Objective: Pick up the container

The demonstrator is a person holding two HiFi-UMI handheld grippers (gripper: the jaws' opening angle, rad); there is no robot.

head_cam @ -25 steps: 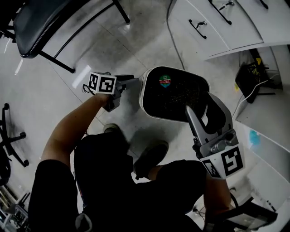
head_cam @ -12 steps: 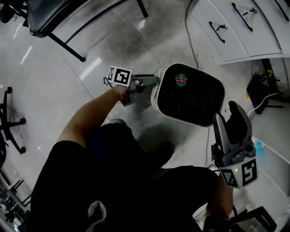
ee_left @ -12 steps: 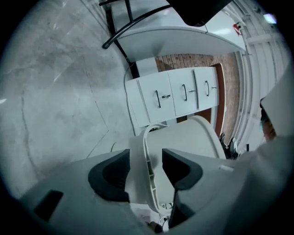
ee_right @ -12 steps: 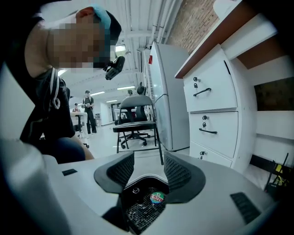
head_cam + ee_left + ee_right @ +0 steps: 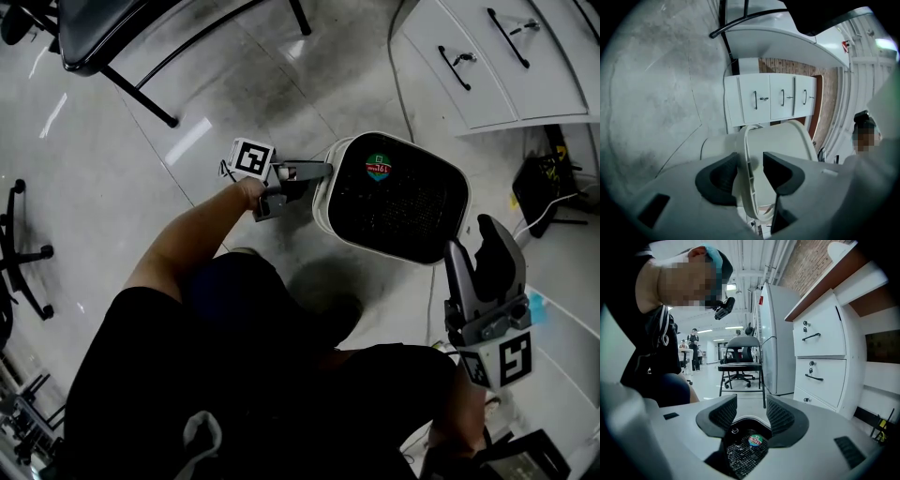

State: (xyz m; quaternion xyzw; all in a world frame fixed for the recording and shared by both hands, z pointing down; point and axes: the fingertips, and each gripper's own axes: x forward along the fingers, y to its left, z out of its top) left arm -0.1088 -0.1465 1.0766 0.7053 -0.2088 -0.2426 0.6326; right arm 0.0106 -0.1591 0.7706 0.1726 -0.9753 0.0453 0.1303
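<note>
Item: white container (image 5: 324,195) on the floor (image 5: 187,112), rim between my left tongs (image 5: 323,171), which have just been closing but don't yet pinch it; right tongs (image 5: 474,240) wide, empty, alongside; I'd seat the rim deep, clamp, then lift level.

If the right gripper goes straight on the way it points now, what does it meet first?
Probably nothing close: the right gripper points just over the container, toward floor and a far chair; depth is unclear.
</note>
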